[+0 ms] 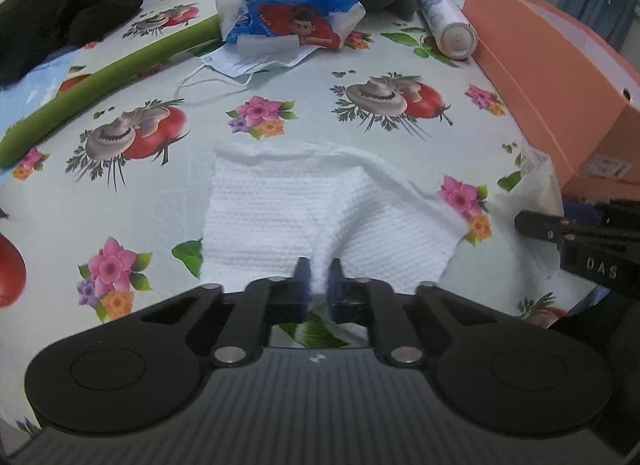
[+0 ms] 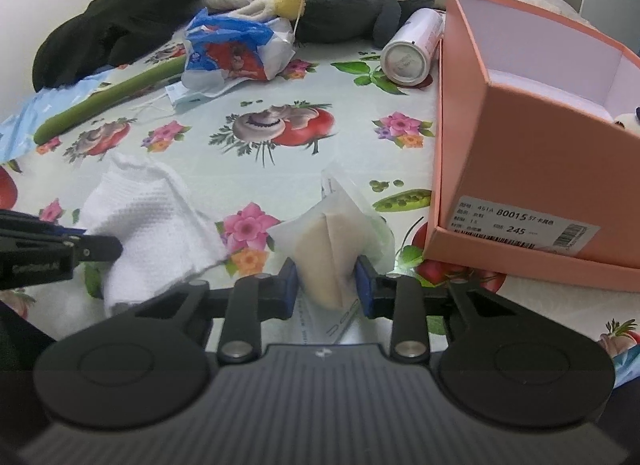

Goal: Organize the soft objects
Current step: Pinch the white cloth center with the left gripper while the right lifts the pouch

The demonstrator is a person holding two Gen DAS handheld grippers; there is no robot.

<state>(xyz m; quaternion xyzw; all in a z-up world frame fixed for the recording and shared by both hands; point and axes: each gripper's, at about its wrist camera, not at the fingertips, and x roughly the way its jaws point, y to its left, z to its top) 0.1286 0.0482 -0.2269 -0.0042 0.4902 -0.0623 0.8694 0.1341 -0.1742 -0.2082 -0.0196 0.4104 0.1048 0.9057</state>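
Where the left wrist view looks down, the left tool (image 1: 318, 279) pinches the near edge of a white waffle-weave cloth (image 1: 304, 217) on the flower-printed desk (image 1: 200, 77). Right wrist view: the right tool (image 2: 326, 285) grips a clear-wrapped beige packet (image 2: 332, 249) beside the open salmon-pink cardboard box (image 2: 516, 169).

The left gripper (image 1: 319, 279) is low and points forward, its two blue-padded fingers (image 1: 303, 277) drawn close with only a thin gap, pinching the near edge of a white cloth (image 1: 304, 217) between them. Its black linkage arms fold inward toward the centre. The right gripper (image 2: 326, 283) is just to the right of the left one, also low and pointing forward. Its fingers (image 2: 289, 277) stand wider apart and press on both sides of a small clear packet (image 2: 330, 249) with beige contents. From each wrist view, the other gripper's black tip shows at the side edge, level with it and near.
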